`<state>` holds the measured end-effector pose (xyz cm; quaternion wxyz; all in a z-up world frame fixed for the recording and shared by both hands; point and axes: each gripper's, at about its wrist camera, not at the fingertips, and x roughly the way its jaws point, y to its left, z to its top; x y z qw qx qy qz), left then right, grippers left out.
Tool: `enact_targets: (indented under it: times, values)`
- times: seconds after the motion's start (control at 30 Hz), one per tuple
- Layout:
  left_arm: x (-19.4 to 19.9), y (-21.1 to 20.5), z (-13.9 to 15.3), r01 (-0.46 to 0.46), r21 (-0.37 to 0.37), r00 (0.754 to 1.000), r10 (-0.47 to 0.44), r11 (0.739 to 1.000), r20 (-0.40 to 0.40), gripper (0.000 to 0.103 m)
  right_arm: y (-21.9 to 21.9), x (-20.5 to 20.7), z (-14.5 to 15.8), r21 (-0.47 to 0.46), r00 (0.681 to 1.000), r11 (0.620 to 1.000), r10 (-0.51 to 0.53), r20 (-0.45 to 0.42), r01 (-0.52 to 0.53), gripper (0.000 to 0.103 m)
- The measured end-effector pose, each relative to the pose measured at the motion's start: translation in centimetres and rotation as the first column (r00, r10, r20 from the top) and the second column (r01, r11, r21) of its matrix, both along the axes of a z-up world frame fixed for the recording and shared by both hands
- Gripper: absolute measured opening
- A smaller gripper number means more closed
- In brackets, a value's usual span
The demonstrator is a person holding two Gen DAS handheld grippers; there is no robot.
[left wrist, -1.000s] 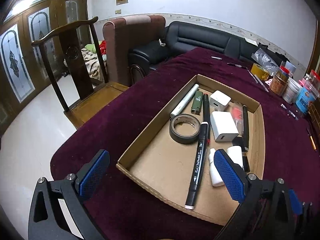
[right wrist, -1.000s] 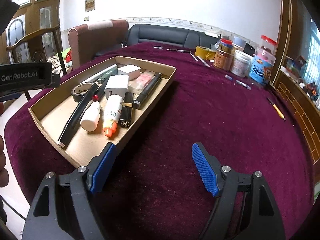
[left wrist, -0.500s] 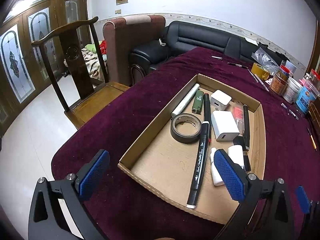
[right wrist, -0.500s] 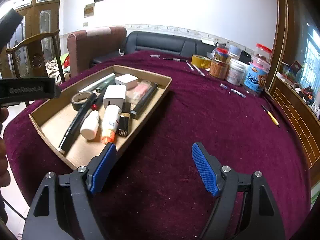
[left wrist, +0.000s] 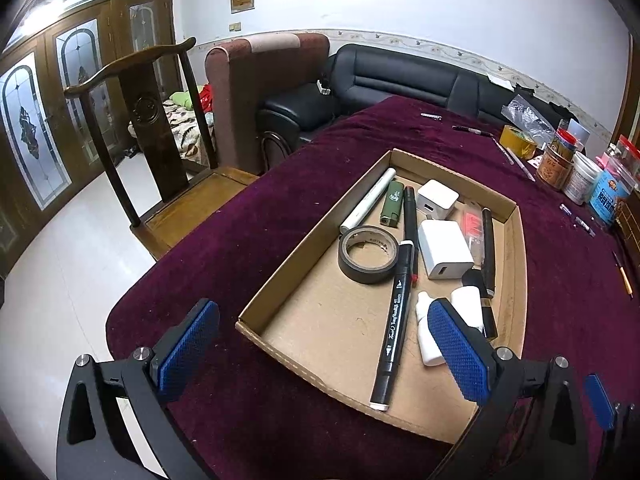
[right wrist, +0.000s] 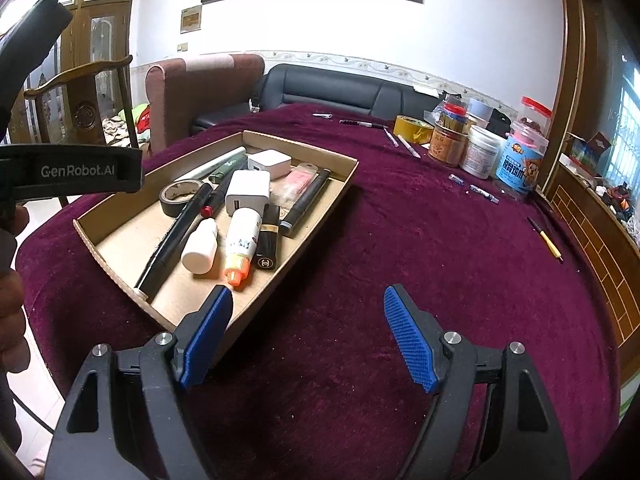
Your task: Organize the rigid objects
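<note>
The left gripper point(left wrist: 324, 344) is spread wide and empty, hovering over the near end of a cardboard tray point(left wrist: 280, 276); its blue pads point(left wrist: 188, 344) touch nothing. The right gripper point(right wrist: 308, 336) is also spread wide with nothing between its pads, held above the bare dark red cloth of the surface point(right wrist: 420, 240), just beside the tray's near right corner.

The tray point(right wrist: 332, 196) lies on the surface and holds the gathered things. A roll of dark tape point(left wrist: 368, 254) lies flat near the middle, with a long black marker point(left wrist: 394, 328) beside it reaching toward the near edge. Two white chargers point(left wrist: 444, 248) sit further back, next to a green lighter point(left wrist: 392, 204) and a white tube point(left wrist: 368, 200) along the left wall. In the right wrist view, a small white bottle point(right wrist: 200, 246), a tube with an orange cap point(right wrist: 240, 244) and a black lipstick point(right wrist: 269, 242) lie side by side at the near end.

Jars point(right wrist: 484, 156), a roll of yellow tape point(right wrist: 412, 128) and several pens point(right wrist: 546, 244) remain on the cloth, well apart from the tray.
</note>
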<state>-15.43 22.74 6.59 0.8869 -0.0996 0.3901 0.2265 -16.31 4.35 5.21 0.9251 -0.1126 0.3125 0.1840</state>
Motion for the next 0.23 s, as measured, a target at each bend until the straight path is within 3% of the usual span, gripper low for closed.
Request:
enact_targets:
  times: [0.23]
  values:
    - [-0.17, -0.87, 0.47, 0.013, 0.048, 1.000, -0.014, 0.999, 0.020, 0.102, -0.16, 0.15, -0.16, 0.010, 1.000, 1.000, 0.007, -0.021, -0.007, 0.079]
